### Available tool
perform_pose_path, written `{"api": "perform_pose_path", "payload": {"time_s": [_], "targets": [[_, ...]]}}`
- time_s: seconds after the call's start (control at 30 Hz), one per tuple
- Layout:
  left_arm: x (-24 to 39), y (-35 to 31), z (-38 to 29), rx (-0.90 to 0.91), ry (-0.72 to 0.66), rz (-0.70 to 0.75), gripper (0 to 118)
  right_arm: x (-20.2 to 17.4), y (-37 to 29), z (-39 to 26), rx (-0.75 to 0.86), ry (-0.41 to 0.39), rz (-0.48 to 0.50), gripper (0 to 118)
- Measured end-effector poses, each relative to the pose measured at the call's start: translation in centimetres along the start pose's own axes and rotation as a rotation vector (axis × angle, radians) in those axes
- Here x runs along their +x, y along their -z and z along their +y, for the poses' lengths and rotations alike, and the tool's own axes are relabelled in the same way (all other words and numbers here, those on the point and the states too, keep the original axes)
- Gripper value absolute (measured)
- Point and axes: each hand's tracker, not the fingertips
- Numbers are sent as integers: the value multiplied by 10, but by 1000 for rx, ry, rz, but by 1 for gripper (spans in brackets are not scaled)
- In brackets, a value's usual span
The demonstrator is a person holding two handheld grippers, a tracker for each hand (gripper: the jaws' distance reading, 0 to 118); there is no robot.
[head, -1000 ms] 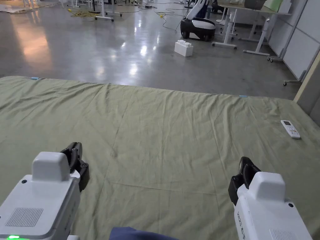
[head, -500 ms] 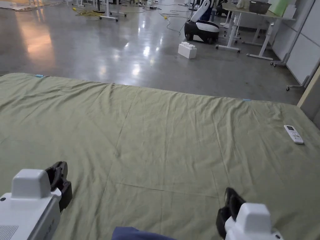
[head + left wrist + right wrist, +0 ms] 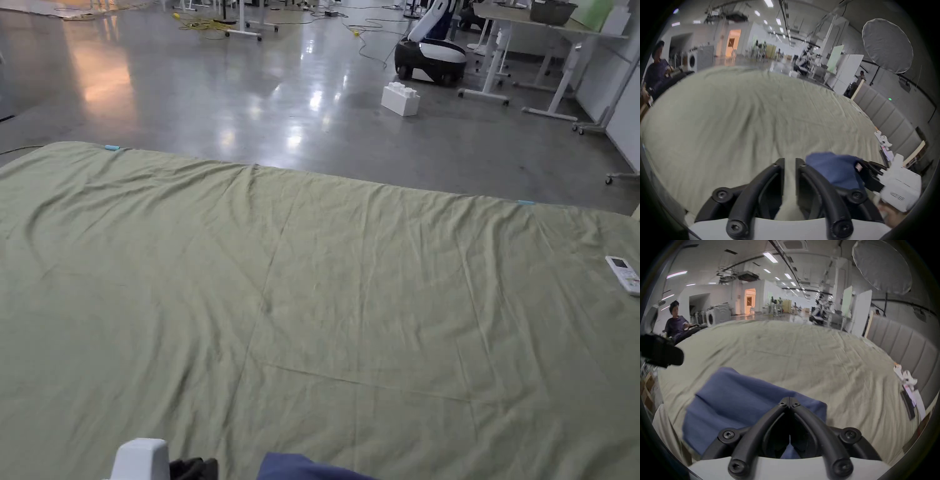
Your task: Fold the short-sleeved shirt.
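Olive-green sheet (image 3: 325, 300) covers a wide flat surface. At seven o'clock in the head view, the left gripper (image 3: 789, 160) hovers over the sheet, jaws slightly apart, gripping nothing. At six o'clock lies the blue folded shirt (image 3: 740, 402). The right gripper (image 3: 789, 398) hangs over it, jaws together. A white remote (image 3: 624, 274) rests at three o'clock.

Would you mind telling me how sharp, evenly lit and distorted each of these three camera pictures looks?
Head view: sharp and undistorted, with bright glare patches on the glossy grey floor. Left gripper view: strong fisheye bulge, dark vignette, motion blur smearing the wrinkled olive-green sheet and the folded blue fabric. Right gripper view: same fisheye curvature, softer blur, its own black jaws crisp.
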Motion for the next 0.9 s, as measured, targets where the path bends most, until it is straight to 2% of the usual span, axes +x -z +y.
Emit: {"api": "perform_pose_path", "payload": {"time_s": [0.03,0.07,0.1,0.13,0.17,0.33,0.57,0.67,0.7,0.73,0.77,0.9], "targets": [[-2,4,-1,-37,-25,-46,46,4,3,-2,-16,29,-5,1],[-5,9,-1,-67,-45,-75,71,6,5,-4,-20,33,-8,0],[-8,14,-1,-92,-69,-119,84,8,5,-5,-16,19,-14,1],[-12,19,-1,-107,-92,-163,92,9,4,-6,-16,13,-19,1],[-16,26,-1,-137,-121,-213,94,10,5,-6,-18,9,-18,1],[-29,63,5,-239,-232,-376,94,10,7,-9,-27,-2,-12,0],[-18,124,0,-508,-259,-517,94,11,7,-9,-29,-3,-5,0],[-20,129,1,-474,-268,-568,93,12,7,-10,-26,-2,0,1],[-22,132,0,-473,-288,-570,89,12,7,-11,-25,0,3,0],[-23,134,0,-477,-300,-571,81,13,6,-11,-25,1,5,1],[-25,136,0,-477,-300,-573,65,14,7,-11,-24,2,7,1],[-32,139,-5,-470,-292,-587,47,16,7,-11,-17,8,13,0]]}}
